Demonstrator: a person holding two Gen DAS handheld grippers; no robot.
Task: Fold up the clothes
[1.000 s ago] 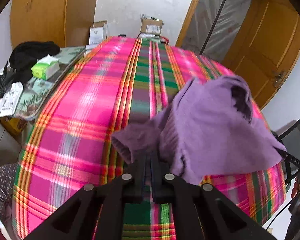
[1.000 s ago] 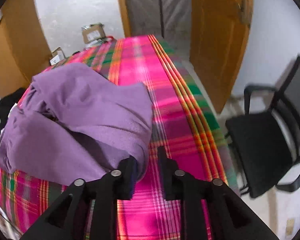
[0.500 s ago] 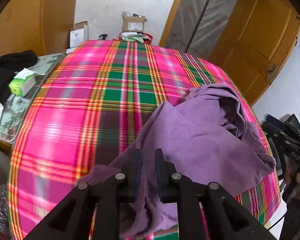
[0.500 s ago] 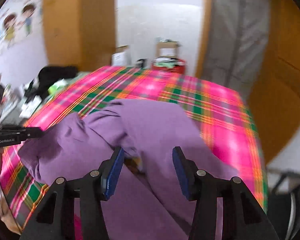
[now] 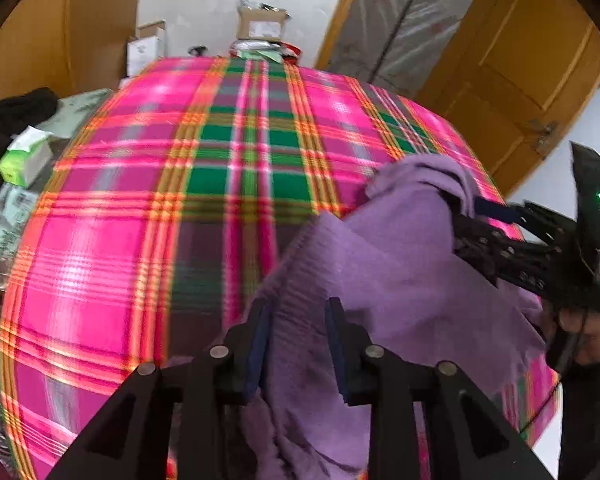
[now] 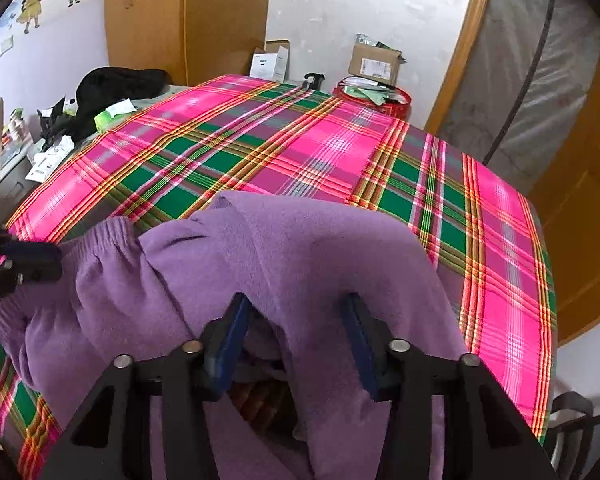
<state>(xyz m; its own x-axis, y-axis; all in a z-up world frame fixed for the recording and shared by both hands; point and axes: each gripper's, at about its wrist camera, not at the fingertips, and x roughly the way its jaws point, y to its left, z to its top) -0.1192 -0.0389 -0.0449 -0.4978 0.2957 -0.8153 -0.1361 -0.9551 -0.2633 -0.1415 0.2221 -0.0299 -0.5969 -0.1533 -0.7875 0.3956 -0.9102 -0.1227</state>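
A purple knit sweater (image 5: pixel 400 264) lies bunched on the pink and green plaid tablecloth (image 5: pixel 140 220), near its front edge. My left gripper (image 5: pixel 298 312) is open, with a fold of the sweater running between its fingers. My right gripper (image 6: pixel 296 308) is open wide, and the sweater (image 6: pixel 300 240) drapes over and between its fingers. In the left wrist view the right gripper (image 5: pixel 472 224) pokes into the sweater from the right, held by a hand (image 5: pixel 588 332). At the left edge of the right wrist view, the left gripper (image 6: pixel 40 258) sits by a ribbed cuff (image 6: pixel 108 236).
A side table on the left carries a green tissue pack (image 5: pixel 24 156) and a black garment (image 5: pixel 12 112). Cardboard boxes (image 5: pixel 260 26) and a red tin (image 6: pixel 374 96) stand past the table's far end. A wooden door (image 5: pixel 520 80) is at the right, and a black chair (image 6: pixel 572 412) lower right.
My left gripper was shut on the sweater and has opened. My right gripper has gone from nearly shut to wide open and now reaches into the sweater.
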